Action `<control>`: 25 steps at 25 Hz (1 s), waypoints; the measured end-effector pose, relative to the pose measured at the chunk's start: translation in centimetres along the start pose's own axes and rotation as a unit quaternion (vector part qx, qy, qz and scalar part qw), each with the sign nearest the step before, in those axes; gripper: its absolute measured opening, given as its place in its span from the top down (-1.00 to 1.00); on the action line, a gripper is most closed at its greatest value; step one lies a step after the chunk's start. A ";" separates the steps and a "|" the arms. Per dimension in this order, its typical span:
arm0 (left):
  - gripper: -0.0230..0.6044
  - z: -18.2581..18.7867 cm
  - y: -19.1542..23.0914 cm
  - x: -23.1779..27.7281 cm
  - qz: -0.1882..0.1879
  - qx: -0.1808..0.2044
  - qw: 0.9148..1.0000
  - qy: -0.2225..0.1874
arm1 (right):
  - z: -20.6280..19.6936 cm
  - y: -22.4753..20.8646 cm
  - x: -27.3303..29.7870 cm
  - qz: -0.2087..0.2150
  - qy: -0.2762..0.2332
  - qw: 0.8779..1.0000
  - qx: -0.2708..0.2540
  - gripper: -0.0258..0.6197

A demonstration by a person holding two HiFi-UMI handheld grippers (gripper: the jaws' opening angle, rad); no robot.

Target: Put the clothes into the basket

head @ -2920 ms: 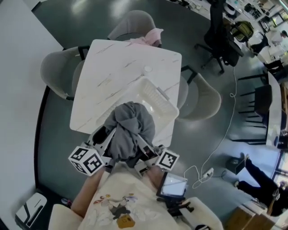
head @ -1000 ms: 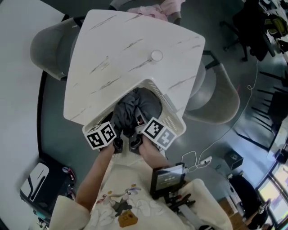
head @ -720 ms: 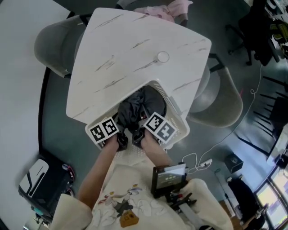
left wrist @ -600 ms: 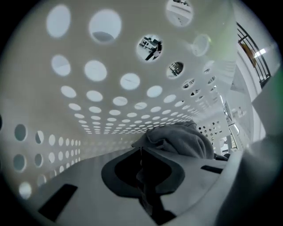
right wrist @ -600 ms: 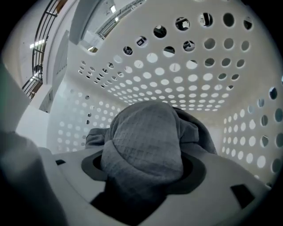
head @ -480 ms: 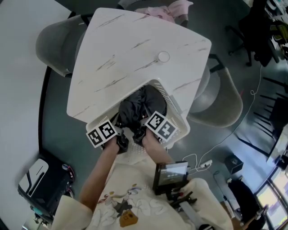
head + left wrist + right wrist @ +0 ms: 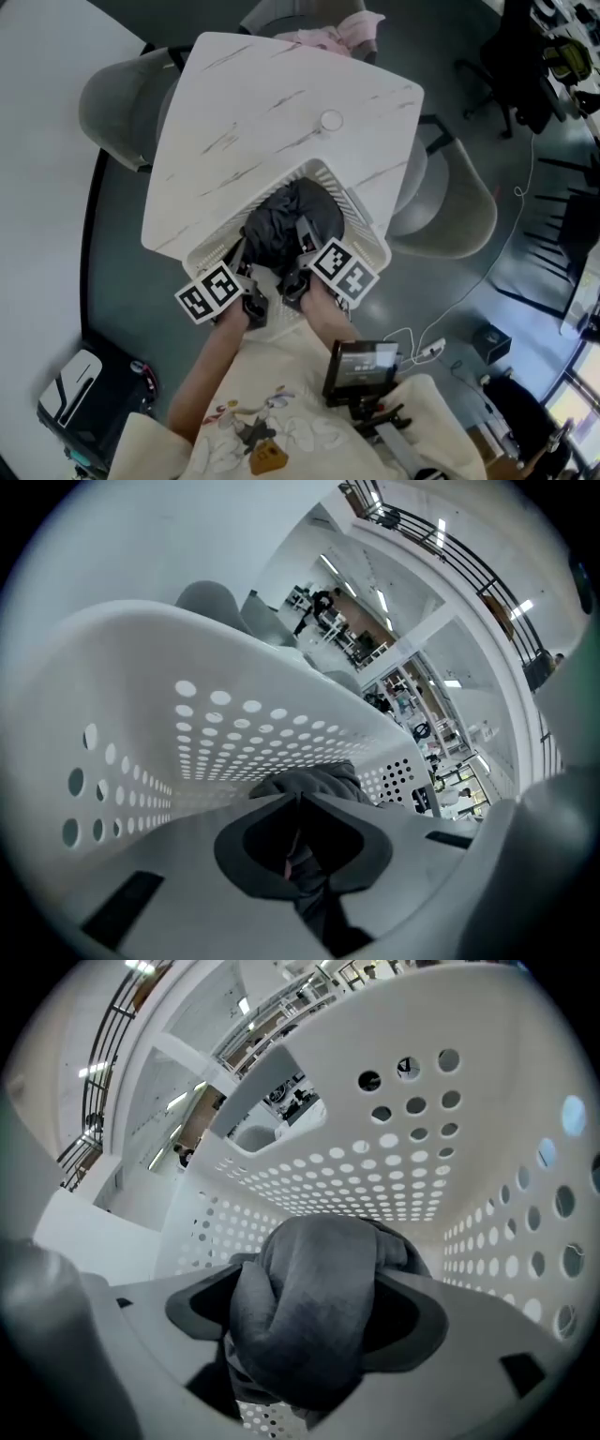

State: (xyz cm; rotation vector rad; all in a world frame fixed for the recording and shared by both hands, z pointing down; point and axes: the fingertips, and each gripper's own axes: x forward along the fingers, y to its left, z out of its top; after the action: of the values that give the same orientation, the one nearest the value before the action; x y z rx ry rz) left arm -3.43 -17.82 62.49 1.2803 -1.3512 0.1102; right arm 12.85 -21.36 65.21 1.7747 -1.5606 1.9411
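A white perforated basket (image 7: 371,247) stands at the near edge of the marble table (image 7: 253,112). The grey garment (image 7: 291,216) lies bunched inside it. My left gripper (image 7: 244,255) is at the basket's near rim, shut on a thin fold of the grey garment (image 7: 314,782); the basket wall (image 7: 234,733) curves behind it. Beside it, my right gripper (image 7: 302,247) is opening, its jaws standing wide apart. A thick roll of the grey garment (image 7: 300,1297) lies between them, inside the basket (image 7: 375,1176).
A pink garment (image 7: 333,33) lies on the chair at the table's far side. Grey chairs stand left (image 7: 117,98) and right (image 7: 459,211) of the table. A small round disc (image 7: 330,120) sits on the tabletop. A tablet (image 7: 364,364) hangs at the person's chest.
The grey garment, held above the table's near edge earlier, now lies down inside the basket. Both grippers have drawn back a little toward the near rim.
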 end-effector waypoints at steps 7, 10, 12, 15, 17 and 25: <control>0.86 -0.3 -1.4 -1.3 -0.033 0.027 0.999 0.007 | -0.1 1.0 -2.0 0.018 -0.025 0.999 0.017 -0.24; 0.86 -0.5 -1.8 -1.6 -0.046 0.033 0.998 0.013 | -0.1 0.9 -2.8 0.022 -0.031 0.999 0.020 -0.24; 0.86 -0.8 -2.2 -1.4 -0.064 0.030 0.997 0.025 | 0.0 1.2 -3.0 0.028 -0.035 0.999 0.025 -0.24; 0.86 -1.1 -2.8 -1.3 -0.080 0.039 0.995 0.035 | -0.4 1.6 -3.3 0.039 -0.038 0.998 0.028 -0.23; 0.86 -1.2 -3.0 -1.2 -0.086 0.046 0.995 0.034 | -0.7 1.7 -3.4 0.048 -0.038 0.998 0.032 -0.23; 0.86 -0.9 -2.8 -2.5 -0.096 0.041 0.994 0.033 | -1.7 1.7 -3.7 0.058 -0.035 0.996 0.053 -0.23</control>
State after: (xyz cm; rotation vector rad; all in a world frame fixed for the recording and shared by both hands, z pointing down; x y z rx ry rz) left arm -1.62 -16.80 59.20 1.4570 -1.1716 0.0735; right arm 11.75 -19.01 61.61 1.8512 -1.6480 2.0719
